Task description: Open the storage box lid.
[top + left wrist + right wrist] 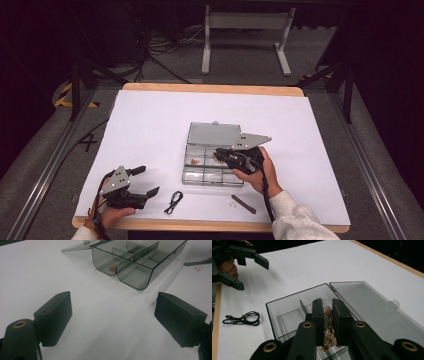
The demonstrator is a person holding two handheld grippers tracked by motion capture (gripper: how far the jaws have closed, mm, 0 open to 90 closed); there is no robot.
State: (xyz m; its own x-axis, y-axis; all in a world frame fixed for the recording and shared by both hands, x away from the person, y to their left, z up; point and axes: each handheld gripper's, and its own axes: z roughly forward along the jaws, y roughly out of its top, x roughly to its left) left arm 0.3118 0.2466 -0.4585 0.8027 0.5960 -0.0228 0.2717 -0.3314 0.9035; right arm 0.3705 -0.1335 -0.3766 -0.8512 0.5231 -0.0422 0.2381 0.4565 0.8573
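White paper covers the worktop [150, 120], where a clear divided box [284, 312] lies open. Right tool [328, 322], clenched on a copper-toned chain [329, 336], hangs over a compartment; it looks light, limp, tangle-prone, so pinch a bunched part. Left tool [112, 317] is released.

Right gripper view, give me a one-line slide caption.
Right gripper shut on a rose-gold chain above the clear compartment box, lid open.

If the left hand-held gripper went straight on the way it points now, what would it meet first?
Probably the clear compartment box: the left hand-held gripper, jaws open, faces its near rounded wall across bare white paper. Depth is hard to judge.
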